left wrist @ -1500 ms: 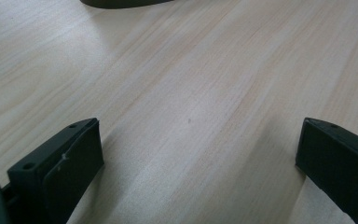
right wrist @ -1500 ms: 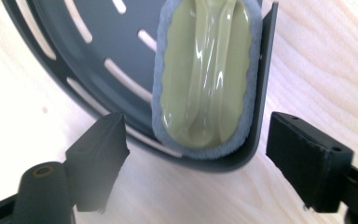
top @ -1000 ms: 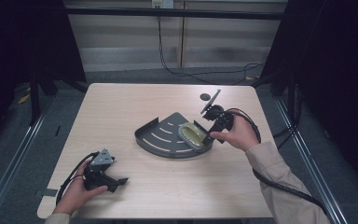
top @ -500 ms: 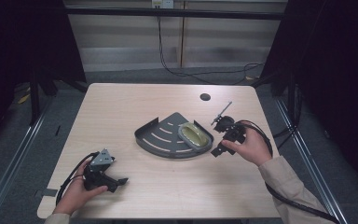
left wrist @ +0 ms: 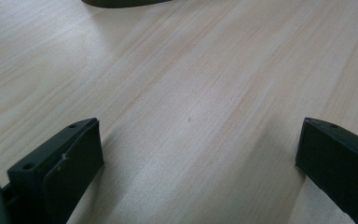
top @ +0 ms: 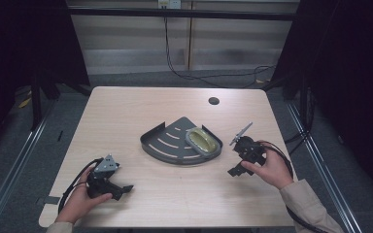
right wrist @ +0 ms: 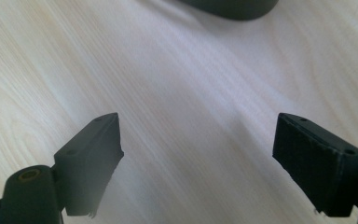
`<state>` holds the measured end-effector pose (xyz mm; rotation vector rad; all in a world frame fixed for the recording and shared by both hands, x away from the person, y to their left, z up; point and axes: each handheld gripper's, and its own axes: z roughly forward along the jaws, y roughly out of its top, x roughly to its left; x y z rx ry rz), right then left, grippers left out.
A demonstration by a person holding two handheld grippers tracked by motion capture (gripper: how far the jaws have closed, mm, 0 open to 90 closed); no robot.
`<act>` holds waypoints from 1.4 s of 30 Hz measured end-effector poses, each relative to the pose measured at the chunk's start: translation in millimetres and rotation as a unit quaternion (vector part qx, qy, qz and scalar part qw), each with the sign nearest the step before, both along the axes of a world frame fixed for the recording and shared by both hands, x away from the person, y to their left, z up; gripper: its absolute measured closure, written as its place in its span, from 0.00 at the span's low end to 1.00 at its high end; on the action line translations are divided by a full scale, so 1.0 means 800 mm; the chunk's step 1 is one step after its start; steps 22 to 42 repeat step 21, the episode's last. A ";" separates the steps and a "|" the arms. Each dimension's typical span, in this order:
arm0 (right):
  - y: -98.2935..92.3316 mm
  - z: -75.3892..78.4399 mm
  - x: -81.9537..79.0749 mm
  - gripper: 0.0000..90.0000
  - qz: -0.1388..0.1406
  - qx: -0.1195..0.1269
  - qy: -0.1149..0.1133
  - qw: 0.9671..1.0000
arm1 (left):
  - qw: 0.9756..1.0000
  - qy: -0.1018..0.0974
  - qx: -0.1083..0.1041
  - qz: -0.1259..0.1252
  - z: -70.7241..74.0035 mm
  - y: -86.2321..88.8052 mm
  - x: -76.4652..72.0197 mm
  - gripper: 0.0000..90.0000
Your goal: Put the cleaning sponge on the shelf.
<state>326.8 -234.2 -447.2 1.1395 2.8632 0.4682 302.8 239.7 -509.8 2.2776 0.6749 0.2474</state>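
soap (top: 203,141) sits in the rack (top: 167,148); looks done. we hold left gripper (top: 124,188) and right gripper (top: 235,171) beside the rack, jaws spread, empty.

A pale wood-grain table (top: 141,111) with rounded corners carries a dark grey quarter-round slotted metal tray (top: 167,145) near its middle and has a small round dark hole (top: 213,101) toward its far right corner.
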 end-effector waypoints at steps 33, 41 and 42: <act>-0.018 -0.031 -0.022 0.16 0.002 0.017 -0.015 1.000 | 1.000 -0.003 0.002 -0.001 0.000 0.001 0.000 0.00; -0.018 -0.031 -0.022 0.16 0.002 0.017 -0.015 1.000 | 1.000 -0.003 0.002 -0.001 0.000 0.001 0.000 0.00; -0.018 -0.031 -0.022 0.16 0.002 0.017 -0.015 1.000 | 1.000 -0.003 0.002 -0.001 0.000 0.001 0.000 0.00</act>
